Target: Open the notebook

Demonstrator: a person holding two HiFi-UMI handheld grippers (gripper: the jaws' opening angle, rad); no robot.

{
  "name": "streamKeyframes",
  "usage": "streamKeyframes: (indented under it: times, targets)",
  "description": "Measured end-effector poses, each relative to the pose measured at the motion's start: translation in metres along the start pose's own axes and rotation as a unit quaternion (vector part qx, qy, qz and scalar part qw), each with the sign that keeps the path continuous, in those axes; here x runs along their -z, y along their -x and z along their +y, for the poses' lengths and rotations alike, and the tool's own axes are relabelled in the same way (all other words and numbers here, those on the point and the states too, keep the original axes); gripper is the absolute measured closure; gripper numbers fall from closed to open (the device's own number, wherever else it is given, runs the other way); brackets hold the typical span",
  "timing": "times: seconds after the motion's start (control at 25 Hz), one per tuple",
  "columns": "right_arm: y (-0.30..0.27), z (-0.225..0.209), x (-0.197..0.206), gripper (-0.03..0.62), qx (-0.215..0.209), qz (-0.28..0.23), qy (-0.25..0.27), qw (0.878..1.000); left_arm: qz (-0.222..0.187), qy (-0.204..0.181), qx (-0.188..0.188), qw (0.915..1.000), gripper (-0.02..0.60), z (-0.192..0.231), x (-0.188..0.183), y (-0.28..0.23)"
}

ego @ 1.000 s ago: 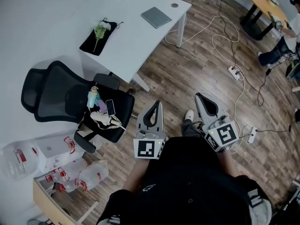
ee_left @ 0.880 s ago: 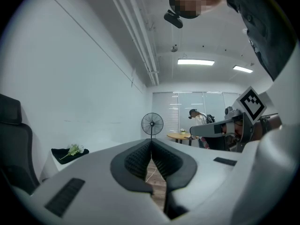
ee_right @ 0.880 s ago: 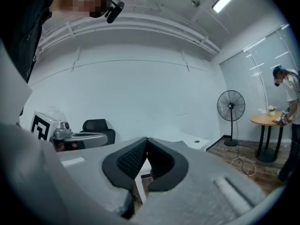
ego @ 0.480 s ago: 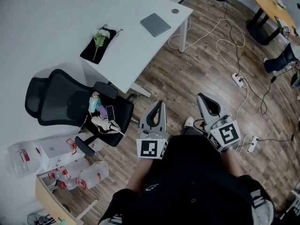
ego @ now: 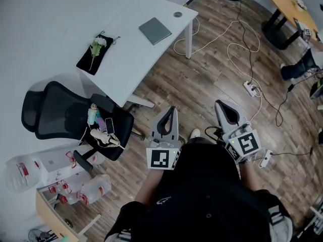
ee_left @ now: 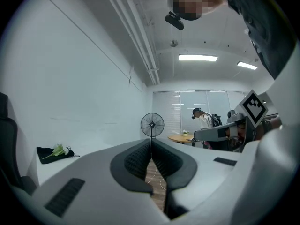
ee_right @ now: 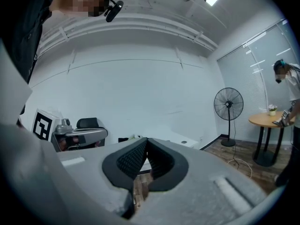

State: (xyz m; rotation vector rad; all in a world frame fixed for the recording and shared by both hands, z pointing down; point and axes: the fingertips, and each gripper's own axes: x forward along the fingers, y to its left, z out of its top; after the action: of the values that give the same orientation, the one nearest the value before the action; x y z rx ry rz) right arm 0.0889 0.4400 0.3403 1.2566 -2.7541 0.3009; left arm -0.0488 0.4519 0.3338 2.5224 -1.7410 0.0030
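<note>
The grey notebook [ego: 155, 30] lies closed on the white table [ego: 131, 49], far from both grippers. The left gripper [ego: 168, 116] is held close to the person's body over the wooden floor, its jaws shut on nothing. Beside it, the right gripper [ego: 224, 110] is also shut and empty. In the left gripper view the shut jaws of the left gripper [ee_left: 151, 144] hide the notebook. In the right gripper view the right gripper [ee_right: 146, 144] points toward the table's far end.
A black pouch with a flower [ego: 94, 52] lies on the table's left part. A black office chair [ego: 65, 117] loaded with small items stands left of me. Cables and a power strip [ego: 251, 88] cross the floor at the right. A round wooden table [ego: 292, 4] and a standing fan [ee_left: 152, 124] are farther off.
The head view has shifted, so the table and chair now sit a little further left. Both grippers stay shut near the body, in about the same place.
</note>
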Motion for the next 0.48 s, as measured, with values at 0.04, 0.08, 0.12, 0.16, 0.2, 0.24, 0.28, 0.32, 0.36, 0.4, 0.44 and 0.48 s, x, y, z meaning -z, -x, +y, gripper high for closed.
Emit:
streamKeyframes:
  times: [0.04,0.08,0.12,0.16,0.2,0.24,0.28,0.32,0.36,0.4,0.44,0.48]
  targets:
    - [0.001,-0.005,0.0,0.589,0.002,0.0,-0.002,1.0,-0.001,0.0,0.0,1.0,0.574,-0.002,-0.001,-0.004]
    - [0.002,-0.01,0.001,0.589,0.005,-0.001,-0.005,1.0,-0.003,0.003,0.001,1.0,0.574,-0.004,-0.002,-0.008]
    - [0.003,-0.014,0.001,0.589,0.007,-0.002,-0.008,1.0,-0.006,0.011,0.003,0.9999,0.574,-0.006,-0.003,-0.012]
    - [0.003,-0.017,0.002,0.589,0.01,-0.002,-0.011,1.0,-0.008,0.02,0.006,0.9997,0.567,-0.008,-0.005,-0.017]
    - [0.004,-0.02,0.002,0.589,0.012,-0.001,-0.014,1.0,-0.007,0.022,0.008,0.9997,0.509,-0.01,-0.005,-0.021]
    - [0.004,-0.023,0.003,0.589,0.013,-0.001,-0.015,1.0,-0.004,0.018,0.009,0.9998,0.485,-0.012,-0.005,-0.025]
    - [0.004,-0.026,0.003,0.589,0.015,0.0,-0.016,1.0,0.0,0.01,0.01,0.9999,0.485,-0.013,-0.003,-0.029]
    - [0.004,-0.029,0.004,0.589,0.016,0.0,-0.017,1.0,0.003,0.003,0.011,0.9999,0.485,-0.013,-0.002,-0.032]
    - [0.005,-0.032,0.005,0.589,0.017,0.001,-0.017,1.0,0.005,0.001,0.012,0.9999,0.485,-0.014,-0.001,-0.036]
    - [0.005,-0.036,0.006,0.589,0.018,0.002,-0.018,1.0,0.006,0.004,0.014,0.9999,0.485,-0.016,0.0,-0.04]
    - [0.004,-0.039,0.007,0.589,0.021,0.002,-0.018,1.0,0.006,0.008,0.016,0.9998,0.485,-0.017,0.001,-0.043]
    - [0.004,-0.041,0.008,0.589,0.023,0.003,-0.018,1.0,0.008,0.006,0.019,0.9998,0.485,-0.017,0.003,-0.046]
